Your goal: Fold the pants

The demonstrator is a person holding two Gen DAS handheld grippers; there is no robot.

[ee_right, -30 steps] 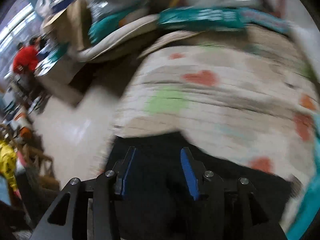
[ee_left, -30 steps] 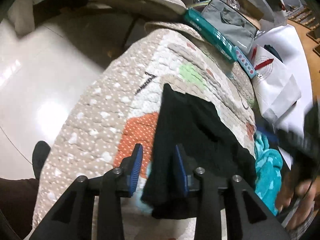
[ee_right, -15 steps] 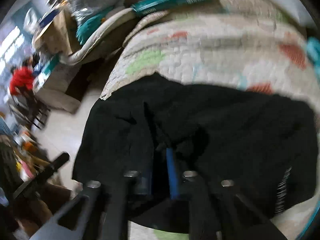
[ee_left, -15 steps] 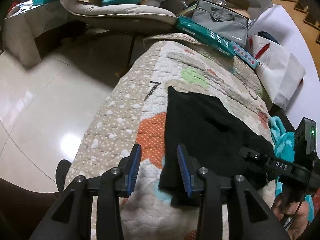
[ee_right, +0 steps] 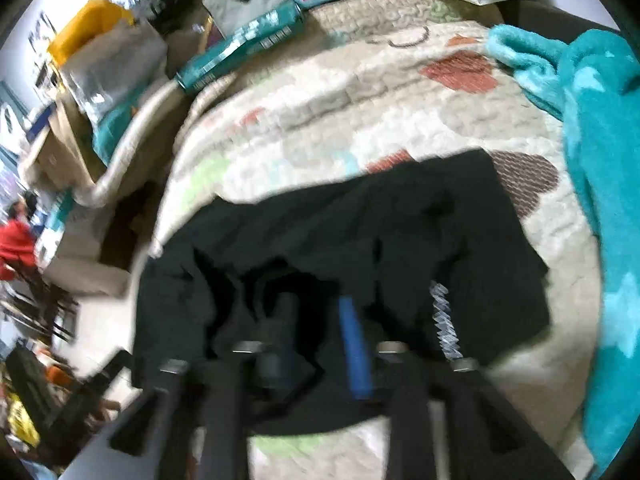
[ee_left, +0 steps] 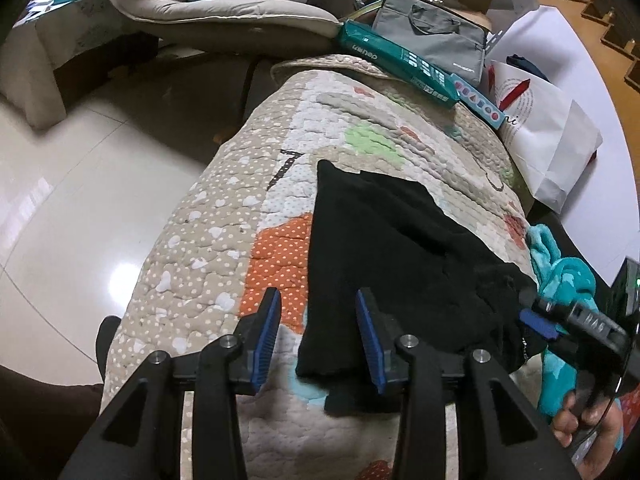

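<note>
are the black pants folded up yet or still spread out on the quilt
Partly folded, not neat: the black pants lie doubled and rumpled on the patchwork quilt.

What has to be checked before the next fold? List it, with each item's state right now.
1. Left gripper open: ok, its fingers stand wide apart.
2. Cloth within its reach: ok, the near edge of the pants lies between the fingers.
3. Right gripper holding the pants: cannot tell, its view is blurred, though dark cloth bunches around the fingers.
4. Pants lying flat: not ok, they are rumpled and bunched on the right gripper's side.
5. Room to fold onto: ok, bare quilt shows beyond the pants, and the boxes at its far edge lie apart from them.
</note>
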